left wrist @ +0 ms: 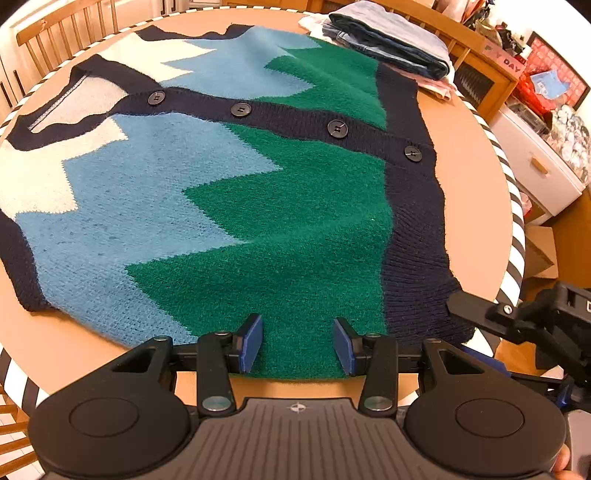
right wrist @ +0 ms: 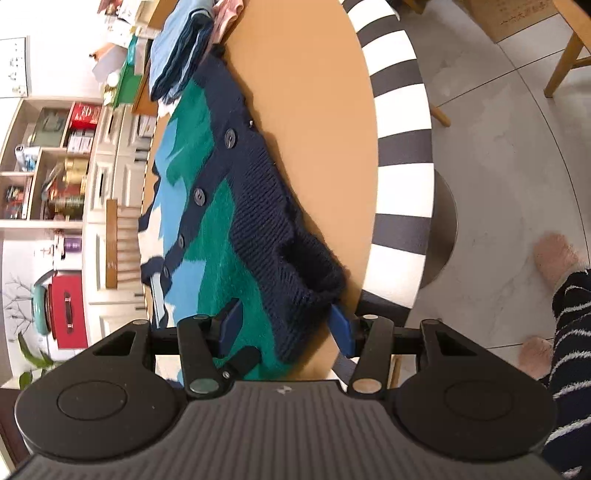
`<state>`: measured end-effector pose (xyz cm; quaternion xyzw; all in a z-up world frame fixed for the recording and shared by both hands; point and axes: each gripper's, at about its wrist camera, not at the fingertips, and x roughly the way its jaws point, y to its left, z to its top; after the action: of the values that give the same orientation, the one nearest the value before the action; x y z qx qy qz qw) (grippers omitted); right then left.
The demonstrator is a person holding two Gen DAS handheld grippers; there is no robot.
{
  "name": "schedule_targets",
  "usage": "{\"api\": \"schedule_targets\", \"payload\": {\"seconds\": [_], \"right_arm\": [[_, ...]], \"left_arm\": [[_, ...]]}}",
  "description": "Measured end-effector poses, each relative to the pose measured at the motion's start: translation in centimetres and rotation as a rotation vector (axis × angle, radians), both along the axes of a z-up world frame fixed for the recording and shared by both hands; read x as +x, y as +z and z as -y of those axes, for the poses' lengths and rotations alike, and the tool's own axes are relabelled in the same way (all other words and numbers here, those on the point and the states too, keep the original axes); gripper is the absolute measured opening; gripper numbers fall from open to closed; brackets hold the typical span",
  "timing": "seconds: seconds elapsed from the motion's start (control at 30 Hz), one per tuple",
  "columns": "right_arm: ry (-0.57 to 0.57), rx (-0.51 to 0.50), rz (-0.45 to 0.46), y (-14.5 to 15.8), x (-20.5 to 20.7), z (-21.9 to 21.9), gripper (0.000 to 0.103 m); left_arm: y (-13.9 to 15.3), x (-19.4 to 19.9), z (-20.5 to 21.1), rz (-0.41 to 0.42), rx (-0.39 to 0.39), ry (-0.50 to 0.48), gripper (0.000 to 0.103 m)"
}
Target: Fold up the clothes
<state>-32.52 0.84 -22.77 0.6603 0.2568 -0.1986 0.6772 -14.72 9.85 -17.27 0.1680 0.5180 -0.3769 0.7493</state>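
A knitted button-up vest (left wrist: 258, 221) in navy, green, blue and white lies flat on the round wooden table (left wrist: 472, 155). My left gripper (left wrist: 299, 343) stands over its near green edge. Its blue pads are apart and the flat knit runs between them without being pinched. In the right wrist view my right gripper (right wrist: 286, 326) is rolled onto its side at the vest's (right wrist: 221, 229) navy hem corner. That corner bunches up between its spread pads, and they do not squeeze it. One of its fingers (left wrist: 469, 308) lies over that corner in the left wrist view.
A pile of folded clothes (left wrist: 391, 40) sits at the table's far side, touching the vest. The table rim (right wrist: 402, 147) is striped black and white. Wooden chairs (left wrist: 66, 33) and a white drawer unit (left wrist: 535, 162) surround it. A person's slippered foot (right wrist: 557, 254) stands beside the table.
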Motion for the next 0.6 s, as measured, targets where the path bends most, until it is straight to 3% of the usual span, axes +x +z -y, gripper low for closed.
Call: {"api": "schedule_targets", "payload": {"seconds": [0.2, 0.27, 0.33, 0.47, 0.6], "right_arm": [[0.007, -0.134, -0.084, 1.6, 2.5, -1.0, 0.053], [0.028, -0.174, -0.114, 1.9, 3.5, -1.1, 0.047], [0.036, -0.149, -0.149, 1.4, 3.9, -0.9, 0.010], [0.039, -0.099, -0.093, 0.3, 3.5, -0.2, 0.011], [0.070, -0.114, -0.084, 0.4, 3.8, 0.0, 0.011]], "left_arm": [[0.0, 0.1, 0.2, -0.003, 0.000, -0.009, 0.050], [-0.1, 0.0, 0.3, -0.006, -0.001, -0.013, 0.052], [-0.1, 0.0, 0.4, -0.008, -0.001, -0.014, 0.054], [-0.1, 0.1, 0.5, -0.018, -0.006, -0.010, 0.057], [-0.2, 0.3, 0.6, -0.044, -0.022, -0.004, 0.068]]}}
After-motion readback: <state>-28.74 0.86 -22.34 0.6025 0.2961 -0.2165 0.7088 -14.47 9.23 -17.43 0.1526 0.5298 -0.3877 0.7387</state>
